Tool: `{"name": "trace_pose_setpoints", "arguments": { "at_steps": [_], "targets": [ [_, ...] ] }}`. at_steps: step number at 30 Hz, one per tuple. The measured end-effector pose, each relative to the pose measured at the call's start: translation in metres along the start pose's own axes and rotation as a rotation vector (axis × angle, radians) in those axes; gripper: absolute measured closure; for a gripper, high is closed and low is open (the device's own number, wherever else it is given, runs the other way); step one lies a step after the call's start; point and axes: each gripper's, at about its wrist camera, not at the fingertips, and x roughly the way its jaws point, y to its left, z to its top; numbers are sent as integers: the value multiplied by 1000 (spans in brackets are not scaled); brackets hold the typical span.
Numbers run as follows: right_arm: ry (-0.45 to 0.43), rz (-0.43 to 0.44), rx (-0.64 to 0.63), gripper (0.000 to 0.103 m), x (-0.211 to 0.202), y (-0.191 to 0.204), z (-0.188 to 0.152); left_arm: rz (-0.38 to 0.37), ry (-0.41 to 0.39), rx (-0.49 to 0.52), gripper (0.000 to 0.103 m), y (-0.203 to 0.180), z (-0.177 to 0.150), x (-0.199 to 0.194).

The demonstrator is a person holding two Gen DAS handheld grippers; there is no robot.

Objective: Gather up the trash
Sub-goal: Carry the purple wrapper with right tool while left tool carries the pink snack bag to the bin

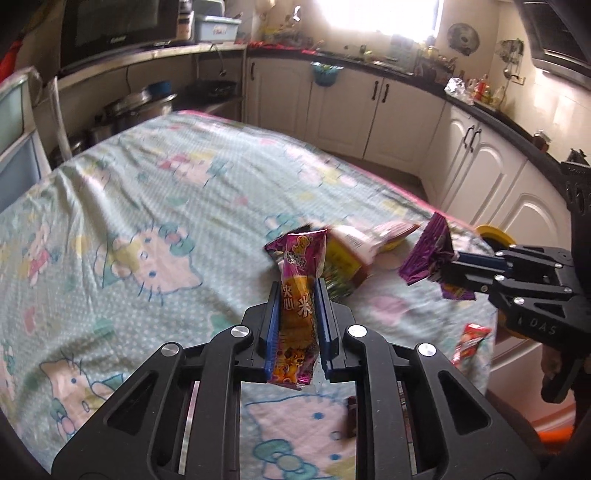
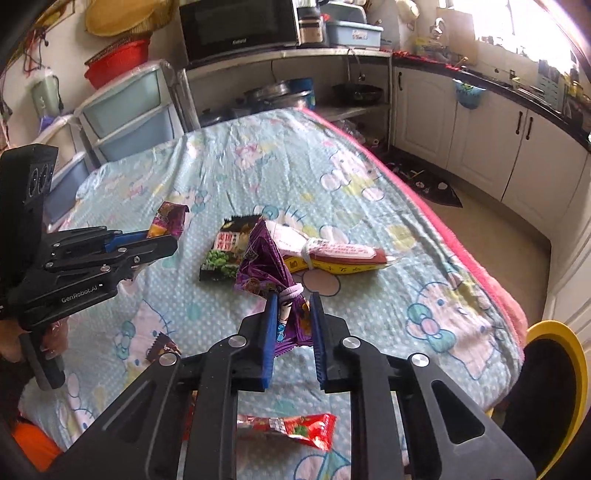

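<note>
Cabinet rug (image 2: 436, 184), right view only

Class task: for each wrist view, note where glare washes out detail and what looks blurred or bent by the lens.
Left wrist: window blown out white; packets behind the held wrapper smeared; cabinets bow. Right wrist: window glares top right; counter curves; red wrapper sharp.

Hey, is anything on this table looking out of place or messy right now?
Yes. Snack litter lies on the cartoon-print tablecloth: a dark green-and-black packet, a yellow-and-red pack bound with a white band, and a red wrapper at the near edge. Each gripper already holds a wrapper.
</note>
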Motion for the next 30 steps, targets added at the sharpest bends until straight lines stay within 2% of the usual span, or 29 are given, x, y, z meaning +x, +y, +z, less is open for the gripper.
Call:
{"name": "trace_pose_setpoints", "arguments": {
  "at_steps": [14,30],
  "targets": [
    [-119,-56,107,86,-62,-36,-12,-104,-84,61,91,-65,33,-10],
    [-242,-200,279,87,-130,-104,-36,-229,-138,120,91,-135,67,-7]
  ]
}}
